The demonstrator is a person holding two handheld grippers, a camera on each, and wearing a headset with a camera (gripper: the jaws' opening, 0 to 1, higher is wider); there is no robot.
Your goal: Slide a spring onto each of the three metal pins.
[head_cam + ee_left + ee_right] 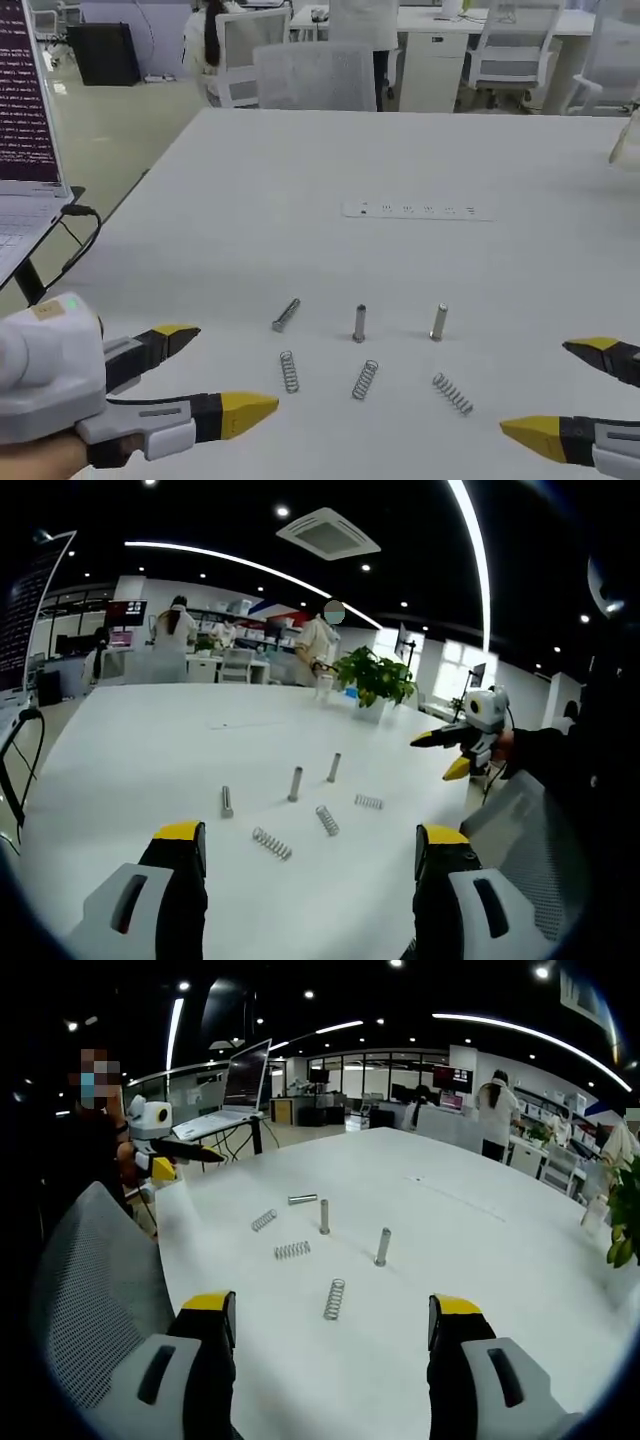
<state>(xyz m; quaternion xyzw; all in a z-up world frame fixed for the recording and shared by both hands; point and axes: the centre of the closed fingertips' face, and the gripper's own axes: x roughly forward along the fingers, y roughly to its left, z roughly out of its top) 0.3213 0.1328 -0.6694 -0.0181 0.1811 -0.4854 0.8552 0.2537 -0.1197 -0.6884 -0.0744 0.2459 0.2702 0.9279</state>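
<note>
Three metal pins stand in a row on the white table [300, 180]. The left pin [286, 314] lies on its side; the middle pin [360, 323] and the right pin [438, 322] are upright. In front of each lies a loose spring: left spring [289, 371], middle spring [365, 379], right spring [452, 393]. My left gripper [215, 372] is open and empty, just left of the left spring. My right gripper [550, 390] is open and empty, to the right of the right spring. From the right gripper view, the right spring [334, 1299] is nearest.
A power strip [415, 210] lies flat further back on the table. A laptop [20, 150] with a cable stands off the table's left edge. Office chairs [315, 75] and people are behind the table. A potted plant [375, 680] sits at its far end.
</note>
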